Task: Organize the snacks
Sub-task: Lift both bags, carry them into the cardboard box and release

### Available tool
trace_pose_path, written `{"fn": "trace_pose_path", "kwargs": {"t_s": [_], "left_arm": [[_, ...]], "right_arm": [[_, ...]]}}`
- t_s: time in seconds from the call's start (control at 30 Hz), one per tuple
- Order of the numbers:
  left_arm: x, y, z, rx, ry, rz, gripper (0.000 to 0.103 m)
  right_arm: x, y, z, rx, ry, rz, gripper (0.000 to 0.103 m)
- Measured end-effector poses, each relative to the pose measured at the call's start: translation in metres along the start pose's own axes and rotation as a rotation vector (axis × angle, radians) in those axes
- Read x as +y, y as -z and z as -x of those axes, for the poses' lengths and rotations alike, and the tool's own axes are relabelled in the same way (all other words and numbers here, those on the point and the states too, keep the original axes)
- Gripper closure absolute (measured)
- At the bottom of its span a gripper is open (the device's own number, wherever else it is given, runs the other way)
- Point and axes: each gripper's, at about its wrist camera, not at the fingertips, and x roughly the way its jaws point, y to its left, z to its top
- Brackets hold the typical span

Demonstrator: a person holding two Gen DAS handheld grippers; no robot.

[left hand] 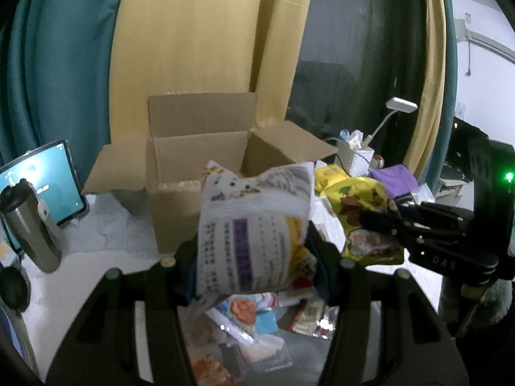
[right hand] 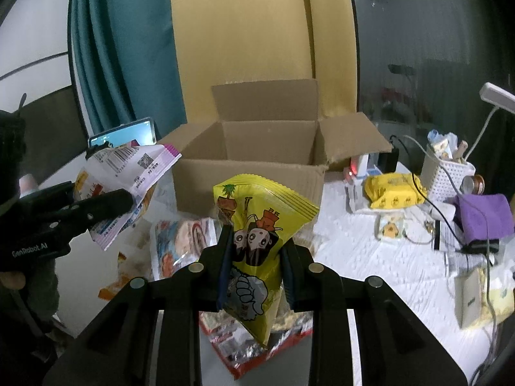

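Observation:
My left gripper (left hand: 251,247) is shut on a white snack bag (left hand: 254,222) with purple print, held above the table; in the right wrist view that white snack bag (right hand: 128,186) and the left gripper (right hand: 128,197) sit at the left. My right gripper (right hand: 257,241) is shut on a yellow cartoon snack bag (right hand: 257,225), which stands upright between its pads; the left wrist view has this yellow bag (left hand: 363,215) and the right gripper (left hand: 367,220) at the right. Just behind both bags stands an open cardboard box (left hand: 199,148) (right hand: 264,148), flaps up. Several loose snack packets (left hand: 257,321) (right hand: 180,241) lie below the grippers.
A steel travel mug (left hand: 29,225) and a lit tablet (left hand: 45,180) stand at the left. At the right are a white basket (right hand: 447,177), a desk lamp (right hand: 495,96), a yellow wipes pack (right hand: 392,193), a purple cloth (right hand: 482,212) and cables. Curtains hang behind.

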Motion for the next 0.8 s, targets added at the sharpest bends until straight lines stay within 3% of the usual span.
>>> {"fn": "trace_pose_path", "kwargs": {"t_s": [0.8], "left_arm": [[0.05, -0.069, -0.081, -0.064, -0.041, 0.002, 0.047]], "right_arm": [[-0.027, -0.088, -0.072, -0.076, 0.007, 0.044, 0.074]]}}
